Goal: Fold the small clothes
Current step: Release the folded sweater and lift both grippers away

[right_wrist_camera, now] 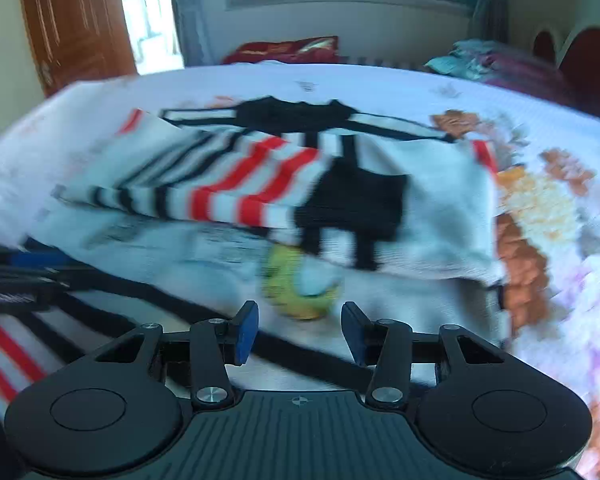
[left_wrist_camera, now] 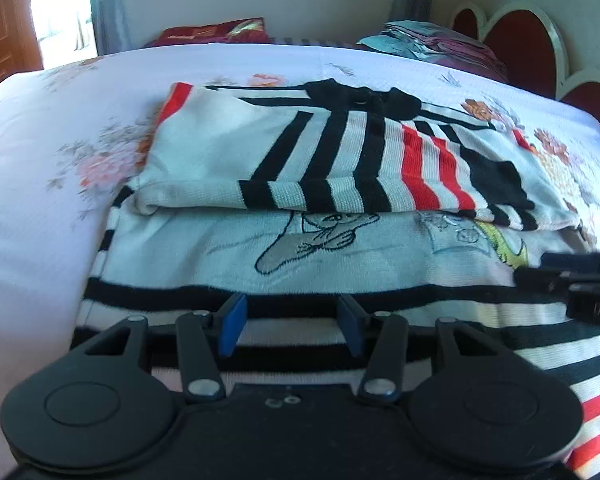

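While the striped sweater [left_wrist_camera: 340, 168] lies half-folded, left gripper [left_wrist_camera: 294, 326] and right gripper [right_wrist_camera: 300, 330] hover part-open, empty.

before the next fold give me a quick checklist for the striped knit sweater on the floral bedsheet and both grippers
1. Left gripper jaws apart, nothing between them: ok.
2. Right gripper jaws apart, empty: ok.
3. Both sleeves of the white knit sweater with black and red stripes folded across its chest: ok.
4. Lower striped hem lies flat under the left gripper: ok.
5. Hem edge nearest the grippers: hidden behind them, cannot tell.
6. Floral bedsheet smooth beside the sweater: ok.
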`<state>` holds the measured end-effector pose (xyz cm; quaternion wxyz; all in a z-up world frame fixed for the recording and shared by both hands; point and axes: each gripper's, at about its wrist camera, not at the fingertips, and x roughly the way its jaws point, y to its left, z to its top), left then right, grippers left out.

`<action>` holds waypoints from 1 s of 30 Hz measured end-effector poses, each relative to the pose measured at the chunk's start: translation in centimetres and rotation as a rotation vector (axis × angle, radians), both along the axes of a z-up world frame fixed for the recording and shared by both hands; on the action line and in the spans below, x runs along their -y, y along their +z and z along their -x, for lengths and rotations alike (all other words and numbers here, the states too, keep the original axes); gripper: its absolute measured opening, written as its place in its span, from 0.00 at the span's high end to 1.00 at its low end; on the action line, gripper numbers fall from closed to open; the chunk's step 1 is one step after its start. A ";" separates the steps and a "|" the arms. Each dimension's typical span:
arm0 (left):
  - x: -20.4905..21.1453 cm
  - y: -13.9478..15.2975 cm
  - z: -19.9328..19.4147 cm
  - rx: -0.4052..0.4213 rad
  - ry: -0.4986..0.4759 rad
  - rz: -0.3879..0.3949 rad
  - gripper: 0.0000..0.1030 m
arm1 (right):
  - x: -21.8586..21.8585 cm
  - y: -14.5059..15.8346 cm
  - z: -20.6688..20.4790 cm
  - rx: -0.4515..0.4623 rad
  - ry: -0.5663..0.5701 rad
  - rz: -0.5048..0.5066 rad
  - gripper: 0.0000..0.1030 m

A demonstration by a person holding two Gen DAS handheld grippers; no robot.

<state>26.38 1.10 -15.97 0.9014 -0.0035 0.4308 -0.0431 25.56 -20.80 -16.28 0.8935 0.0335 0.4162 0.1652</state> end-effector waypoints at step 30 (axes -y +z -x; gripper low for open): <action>-4.9 0.0 8.2 -0.026 -0.139 0.043 0.47 | -5.9 0.8 12.6 -0.037 -0.203 0.155 0.54</action>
